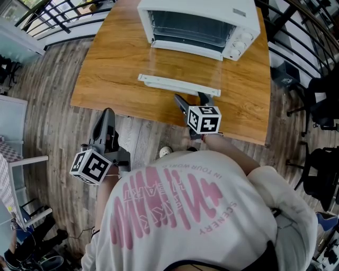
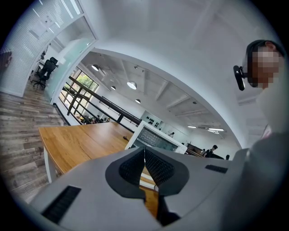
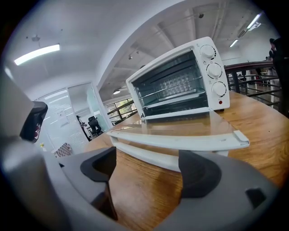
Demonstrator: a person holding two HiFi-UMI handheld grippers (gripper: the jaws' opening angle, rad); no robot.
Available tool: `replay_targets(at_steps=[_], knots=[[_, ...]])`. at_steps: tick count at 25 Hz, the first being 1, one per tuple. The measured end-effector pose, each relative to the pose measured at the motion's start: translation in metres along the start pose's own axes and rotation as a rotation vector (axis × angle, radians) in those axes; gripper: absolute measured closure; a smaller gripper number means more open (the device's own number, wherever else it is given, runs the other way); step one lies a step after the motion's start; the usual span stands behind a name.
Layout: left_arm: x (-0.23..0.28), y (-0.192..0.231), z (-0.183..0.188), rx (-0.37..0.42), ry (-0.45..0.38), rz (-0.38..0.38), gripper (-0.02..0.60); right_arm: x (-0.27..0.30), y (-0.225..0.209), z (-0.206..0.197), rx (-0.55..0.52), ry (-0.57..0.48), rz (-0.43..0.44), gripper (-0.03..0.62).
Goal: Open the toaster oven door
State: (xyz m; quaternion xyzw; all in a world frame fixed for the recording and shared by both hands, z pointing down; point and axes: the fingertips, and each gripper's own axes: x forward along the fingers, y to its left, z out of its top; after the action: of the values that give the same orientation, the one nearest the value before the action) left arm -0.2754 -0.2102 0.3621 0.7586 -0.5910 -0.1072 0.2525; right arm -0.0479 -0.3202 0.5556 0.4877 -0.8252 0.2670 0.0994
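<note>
On the wooden table (image 1: 106, 69) stands the white toaster oven (image 1: 201, 10), its glass door (image 1: 180, 66) lowered flat toward the person. Right gripper (image 1: 192, 98) sits just short of the door's handle edge, tilted slightly down, jaws wide apart, empty. Left gripper (image 1: 107, 114) hangs off the table's near edge, jaws together, empty. Shirt lettering (image 1: 217, 218) reads "SCENERY".
</note>
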Motion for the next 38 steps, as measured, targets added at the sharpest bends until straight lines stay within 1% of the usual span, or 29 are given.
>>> replay_targets(at_steps=[5,13,20,31,35,38], knots=[[-0.001,0.002,-0.001,-0.003,-0.003,0.001,0.560,0.003,0.000,-0.001,0.029,-0.001,-0.006,0.146],[-0.003,0.005,-0.003,-0.010,-0.003,0.017,0.560,0.004,-0.003,-0.004,0.047,0.001,-0.017,0.146],[-0.005,0.006,-0.003,-0.008,0.001,0.018,0.560,0.008,-0.006,-0.007,0.138,-0.002,-0.025,0.146],[-0.007,0.013,-0.002,-0.010,0.004,0.021,0.560,0.010,-0.008,-0.007,0.172,-0.007,-0.050,0.146],[-0.006,0.014,0.001,-0.009,0.003,0.013,0.560,0.012,-0.009,-0.006,0.223,0.000,-0.063,0.146],[-0.004,0.016,0.001,-0.012,0.003,0.007,0.560,0.011,-0.012,-0.004,0.252,0.002,-0.090,0.146]])
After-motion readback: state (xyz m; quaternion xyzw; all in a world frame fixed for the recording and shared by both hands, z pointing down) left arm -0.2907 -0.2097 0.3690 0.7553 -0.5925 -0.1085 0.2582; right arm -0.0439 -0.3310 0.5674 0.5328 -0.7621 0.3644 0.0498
